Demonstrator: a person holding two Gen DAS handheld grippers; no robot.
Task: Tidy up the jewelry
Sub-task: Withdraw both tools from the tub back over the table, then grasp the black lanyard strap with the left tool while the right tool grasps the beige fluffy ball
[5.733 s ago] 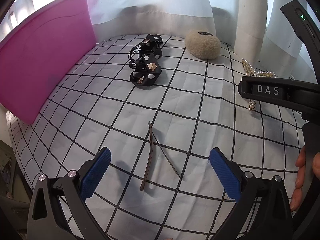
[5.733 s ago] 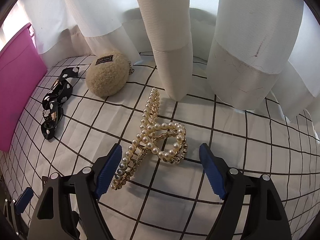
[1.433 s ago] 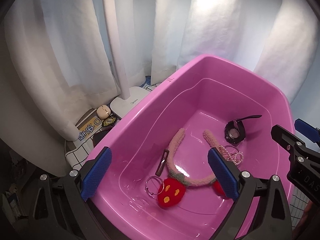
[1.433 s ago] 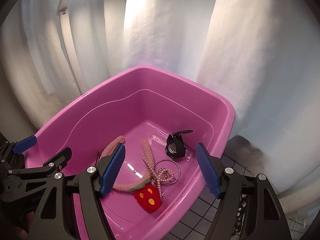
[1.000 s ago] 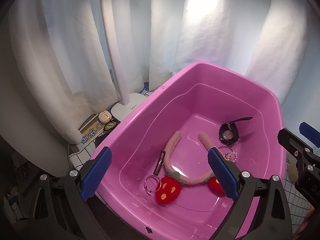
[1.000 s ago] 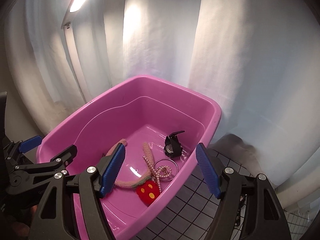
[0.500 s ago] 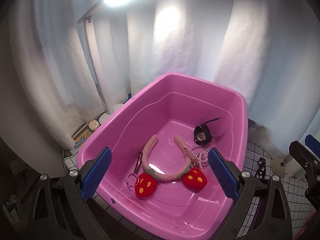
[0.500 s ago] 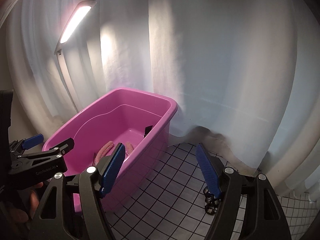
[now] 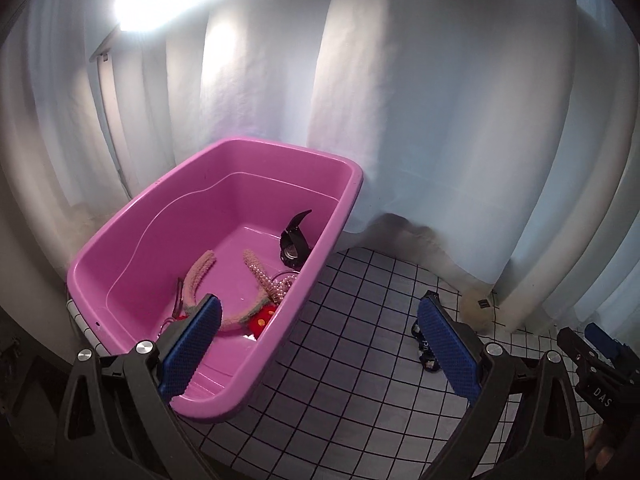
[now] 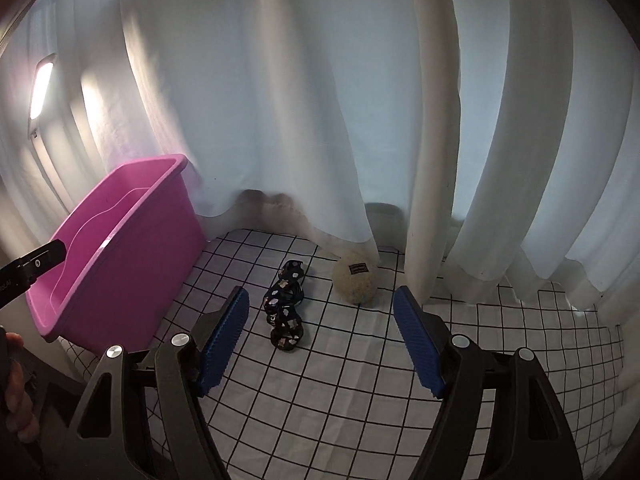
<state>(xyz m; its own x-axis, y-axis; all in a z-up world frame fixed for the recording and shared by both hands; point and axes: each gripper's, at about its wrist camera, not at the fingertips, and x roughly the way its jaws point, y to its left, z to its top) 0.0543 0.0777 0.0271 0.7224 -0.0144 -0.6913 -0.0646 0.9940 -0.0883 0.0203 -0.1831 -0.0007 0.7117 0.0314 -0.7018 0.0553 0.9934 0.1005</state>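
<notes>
A pink tub (image 9: 332, 216) stands on the left of a checked cloth (image 10: 360, 392). In it lie a strawberry headband (image 9: 200, 272), a black watch (image 9: 294, 242) and a string of pearls (image 9: 280, 286). My left gripper (image 9: 320, 300) is open and empty, over the tub's right rim. My right gripper (image 10: 320, 292) hangs over the cloth with nothing between its jaws, which are opening. Beyond it lie a black patterned hair band (image 10: 286, 304) and a beige fluffy ball (image 10: 356, 278). Both also show in the left wrist view: hair band (image 9: 424, 344), ball (image 9: 476, 310).
White curtains (image 10: 304, 120) hang close behind the cloth and touch its far edge. A lit lamp (image 10: 40, 88) stands behind the tub (image 10: 132, 248). A hand (image 10: 14, 392) holds the left gripper at the left edge of the right wrist view.
Both grippers have swung right, away from above the tub. The tub has slid to the left of both views, and the hair band and fluffy ball have come into sight.
</notes>
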